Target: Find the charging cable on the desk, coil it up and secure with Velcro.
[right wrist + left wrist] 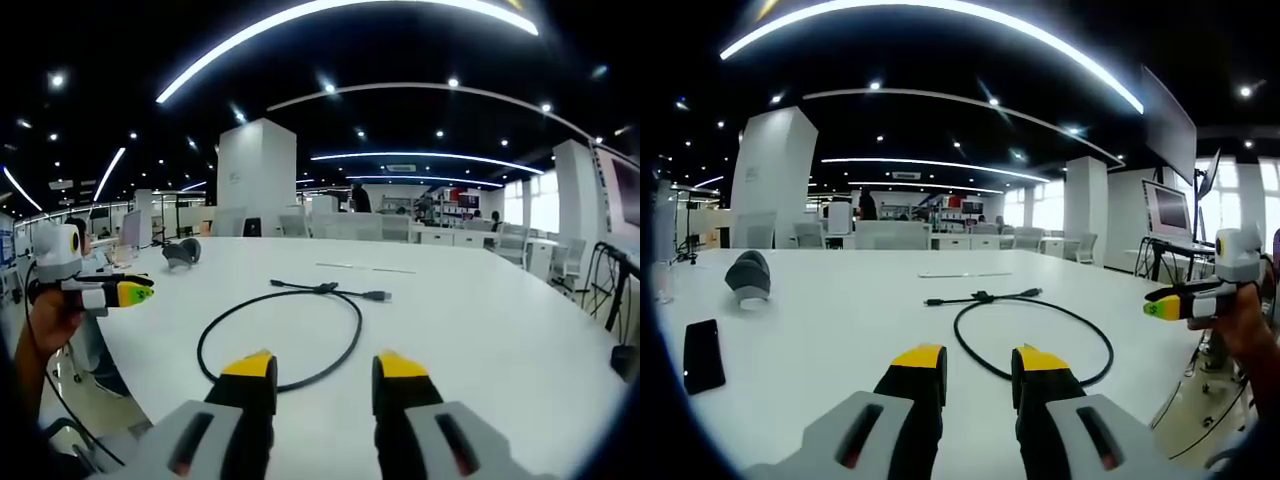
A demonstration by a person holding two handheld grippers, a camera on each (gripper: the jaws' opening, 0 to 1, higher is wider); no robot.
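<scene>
A black charging cable (983, 297) lies in one loose loop on the white desk (840, 320), its two plug ends spread left and right at the far side of the loop. A small dark tie sits where the ends cross. My left gripper (980, 365) hovers open just before the loop's near edge. In the right gripper view the same cable (325, 289) lies ahead of my right gripper (325, 372), which is open and holds nothing. The right gripper (1180, 303) also shows at the desk's right edge, the left gripper (115, 292) at its left edge, each in a hand.
A black phone (703, 355) lies at the near left, and a grey rounded object (748, 277) stands behind it. A thin pale strip (965, 274) lies beyond the cable. A monitor (1167, 210) stands on a stand off the desk's right side. Office desks and chairs fill the background.
</scene>
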